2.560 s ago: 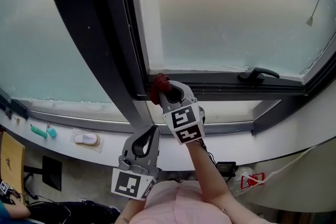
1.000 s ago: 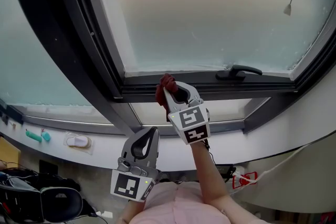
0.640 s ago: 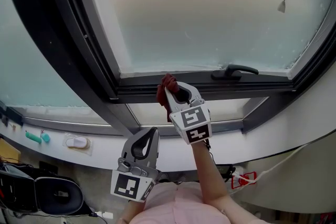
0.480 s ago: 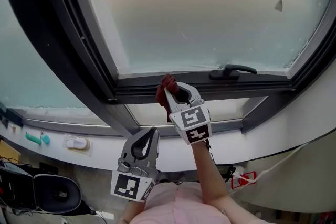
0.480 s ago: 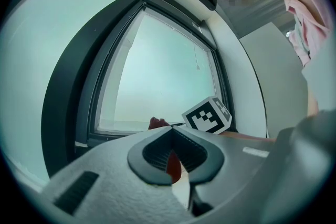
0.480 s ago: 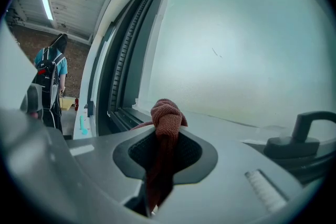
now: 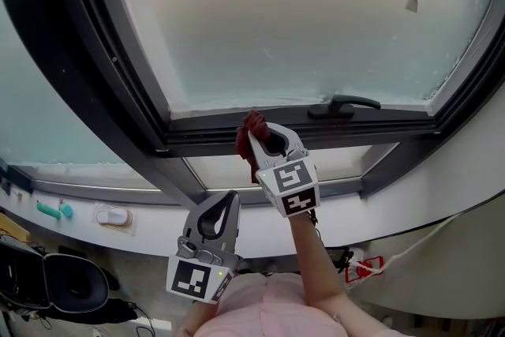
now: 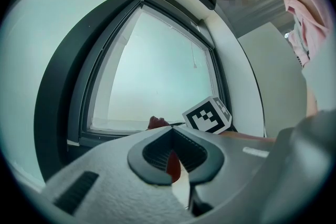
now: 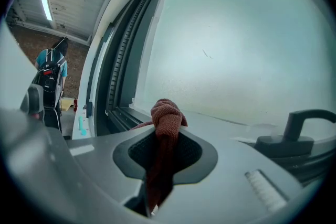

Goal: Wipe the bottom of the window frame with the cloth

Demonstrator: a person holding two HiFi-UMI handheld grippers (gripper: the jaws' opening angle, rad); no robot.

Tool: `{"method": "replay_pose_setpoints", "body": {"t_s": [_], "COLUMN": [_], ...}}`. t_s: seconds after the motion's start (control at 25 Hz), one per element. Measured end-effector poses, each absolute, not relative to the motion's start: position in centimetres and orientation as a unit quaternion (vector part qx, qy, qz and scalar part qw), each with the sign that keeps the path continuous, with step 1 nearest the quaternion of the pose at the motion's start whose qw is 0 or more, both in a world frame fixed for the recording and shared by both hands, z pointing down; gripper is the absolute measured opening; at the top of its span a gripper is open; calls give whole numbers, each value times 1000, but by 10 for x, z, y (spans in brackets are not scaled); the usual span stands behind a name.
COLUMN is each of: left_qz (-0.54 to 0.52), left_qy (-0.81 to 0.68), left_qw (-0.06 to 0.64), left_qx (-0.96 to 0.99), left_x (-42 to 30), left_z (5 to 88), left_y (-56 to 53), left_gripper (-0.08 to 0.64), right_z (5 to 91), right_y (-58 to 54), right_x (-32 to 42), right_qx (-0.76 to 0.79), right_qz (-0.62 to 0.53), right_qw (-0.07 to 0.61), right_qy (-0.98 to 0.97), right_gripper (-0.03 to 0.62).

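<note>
No readable text, number or brand anywhere. Black-white square markers (image 7: 287,185) on cubes of right gripper (image 7: 254,135) and left gripper (image 7: 229,200) — patterns only, no letters. Red print (image 7: 366,271) far right, near floor — too small to read.

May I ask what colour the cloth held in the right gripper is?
The cloth is a rusty reddish brown; it shows best in the right gripper view.

A white sill (image 7: 154,231) is seen, on which a teal item (image 7: 52,209) and a white wrapped item (image 7: 113,215) are laid
</note>
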State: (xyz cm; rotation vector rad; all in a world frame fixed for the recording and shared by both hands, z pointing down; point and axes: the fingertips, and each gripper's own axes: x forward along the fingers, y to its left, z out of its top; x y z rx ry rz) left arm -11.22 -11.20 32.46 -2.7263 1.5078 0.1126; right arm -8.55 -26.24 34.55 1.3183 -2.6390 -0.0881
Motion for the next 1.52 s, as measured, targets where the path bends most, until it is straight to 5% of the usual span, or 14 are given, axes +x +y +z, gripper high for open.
{"method": "replay_pose_setpoints", "body": {"t_s": [1.52], "left_qz": [39], "left_qy": [482], "left_qw": [16], "left_qx": [-875], "left_x": [-82], "left_z": [322], "left_y": [-118], "left_gripper": [-2], "right_z": [346], "right_y": [-268], "right_x": [-20], "right_qx": [468], "right_qz": [-14], "right_qw": [72], "right_qy": [-880], "right_gripper": [67]}}
